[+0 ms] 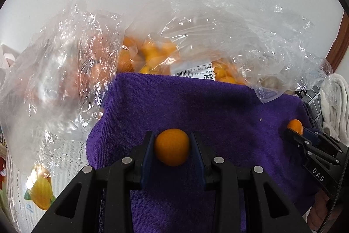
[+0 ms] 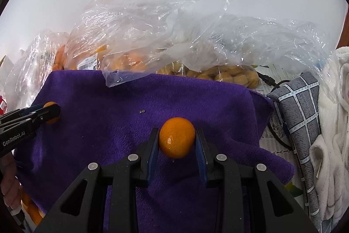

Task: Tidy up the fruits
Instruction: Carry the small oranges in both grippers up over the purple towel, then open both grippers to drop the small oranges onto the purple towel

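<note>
Left tool: my left tool [image 1: 172,146] is clamped on a small orange fruit [image 1: 171,146], pads pressing its two sides, nearest to that camera.
Right tool: my right tool [image 2: 177,140] grips a second orange fruit [image 2: 177,140] the same way; in the left view it shows at the right edge.
Where the fruits are: both sit low over the purple towel [image 1: 196,102], well apart, one to the left and one to the right. I cannot tell whether either touches the cloth.
Why the towel: I judge it serves as a soft, non-rolling bed for laying fruit out singly.
Why the side grip: pinching across the middle keeps a round fruit from slipping out forwards.
Axis, left fruit: slightly longer than wide, long axis running near to far along the fingers.
Axis, right fruit: likewise, with a glossy spot facing me; stem end not visible.
Source: clear plastic bags [image 2: 152,32] of orange fruit [image 1: 152,51] lie at the towel's far edge, one with a price label [image 1: 193,72].
Right side: a grey checked cloth [image 2: 298,110] and white fabric [image 2: 333,123].
</note>
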{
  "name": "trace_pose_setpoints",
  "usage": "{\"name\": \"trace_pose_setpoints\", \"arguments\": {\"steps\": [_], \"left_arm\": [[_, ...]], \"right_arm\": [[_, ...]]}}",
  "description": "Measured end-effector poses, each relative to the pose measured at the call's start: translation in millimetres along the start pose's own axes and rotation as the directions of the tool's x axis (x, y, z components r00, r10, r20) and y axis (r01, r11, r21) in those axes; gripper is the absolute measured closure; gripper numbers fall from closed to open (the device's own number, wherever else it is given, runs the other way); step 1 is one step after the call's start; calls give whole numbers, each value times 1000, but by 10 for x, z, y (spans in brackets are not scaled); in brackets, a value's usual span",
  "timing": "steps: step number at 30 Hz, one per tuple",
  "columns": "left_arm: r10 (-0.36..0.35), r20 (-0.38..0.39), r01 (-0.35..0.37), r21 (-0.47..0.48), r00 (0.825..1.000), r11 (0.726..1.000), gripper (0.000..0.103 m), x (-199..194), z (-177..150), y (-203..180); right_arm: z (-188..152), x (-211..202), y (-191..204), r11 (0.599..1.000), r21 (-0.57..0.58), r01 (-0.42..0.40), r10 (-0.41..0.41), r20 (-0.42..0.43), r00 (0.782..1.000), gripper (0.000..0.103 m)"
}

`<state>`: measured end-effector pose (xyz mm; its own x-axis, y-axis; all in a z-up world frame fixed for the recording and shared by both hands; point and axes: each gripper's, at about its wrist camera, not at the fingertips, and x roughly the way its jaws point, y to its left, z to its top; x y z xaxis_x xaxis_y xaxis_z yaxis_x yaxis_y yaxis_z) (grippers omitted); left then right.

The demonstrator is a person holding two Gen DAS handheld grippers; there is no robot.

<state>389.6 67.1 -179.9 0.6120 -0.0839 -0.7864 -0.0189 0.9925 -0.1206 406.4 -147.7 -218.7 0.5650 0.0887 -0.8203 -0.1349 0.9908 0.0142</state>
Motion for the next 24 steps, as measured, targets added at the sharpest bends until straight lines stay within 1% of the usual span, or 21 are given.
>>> {"name": "trace_pose_setpoints", "arguments": {"steps": [8,14,17,19,20,21,22,24], "left_arm": [[8,-20,-8,9,1000,1000,71,27,8,-32],[12,-18,-12,12,1000,1000,71,53,-2,-31],[12,-18,-12,11,1000,1000,71,46,-5,-34],[10,-9,-10,3,1000,1000,70,44,-3,-20],[8,-6,-8,-2,1000,1000,65,36,4,-11],[7,-6,-7,-9,1000,1000,55,29,9,-3],[5,-1,-5,-16,1000,1000,51,20,13,5],[-2,21,3,-19,1000,1000,51,-21,15,-5]], "right_arm": [[33,9,2,1000,-3,4,-4,-16,1000,71],[24,81,-7,1000,-6,10,-10,-38,999,71],[23,79,-15,1000,-9,12,-13,-40,999,69],[33,60,-21,1000,-12,13,-13,-35,999,58],[35,46,-21,1000,-13,14,-14,-33,999,54],[43,28,-24,1000,-14,14,-15,-31,999,49],[48,2,-18,1000,-12,14,-15,-28,999,45],[61,-50,-23,1000,-4,16,-16,-17,1000,41]]}}
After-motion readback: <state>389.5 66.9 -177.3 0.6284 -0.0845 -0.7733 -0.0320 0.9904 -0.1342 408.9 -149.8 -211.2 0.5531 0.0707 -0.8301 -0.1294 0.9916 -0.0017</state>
